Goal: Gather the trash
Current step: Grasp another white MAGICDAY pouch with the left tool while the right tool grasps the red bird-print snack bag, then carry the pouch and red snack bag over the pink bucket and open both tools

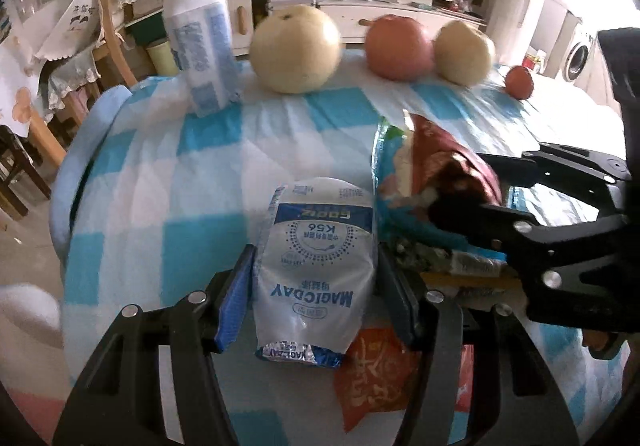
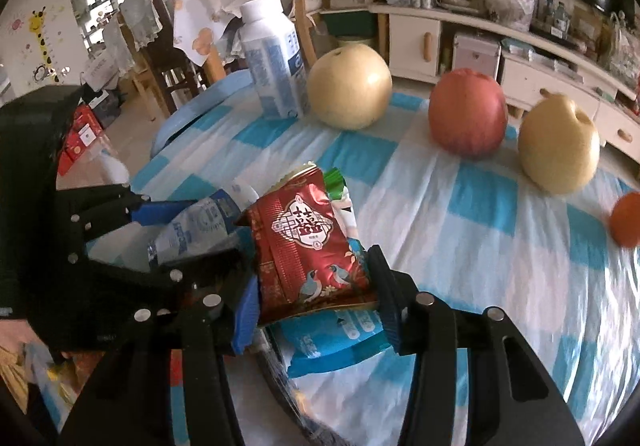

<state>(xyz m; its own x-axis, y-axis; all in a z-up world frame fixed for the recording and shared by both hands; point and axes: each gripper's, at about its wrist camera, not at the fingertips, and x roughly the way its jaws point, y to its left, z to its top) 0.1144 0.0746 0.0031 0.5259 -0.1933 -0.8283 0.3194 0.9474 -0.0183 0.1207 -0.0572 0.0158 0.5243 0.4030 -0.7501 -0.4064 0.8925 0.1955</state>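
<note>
My left gripper (image 1: pixel 314 278) is shut on a white and blue milk pouch (image 1: pixel 316 274) and holds it over the checked tablecloth. My right gripper (image 2: pixel 314 286) is shut on a red foil wrapper (image 2: pixel 308 246); it shows at the right of the left wrist view (image 1: pixel 448 166). The left gripper and its pouch (image 2: pixel 196 226) show at the left of the right wrist view. Under the red wrapper lie blue wrappers (image 2: pixel 336 338) on a round tray (image 2: pixel 280 386). An orange wrapper (image 1: pixel 376 370) lies below the pouch.
On the far side of the table stand a white milk bottle (image 1: pixel 200 38), two yellow pears (image 1: pixel 296 48) (image 1: pixel 464 52), a red apple (image 1: pixel 400 48) and a small orange fruit (image 1: pixel 519 82). Chairs and a cluttered cabinet stand beyond the table.
</note>
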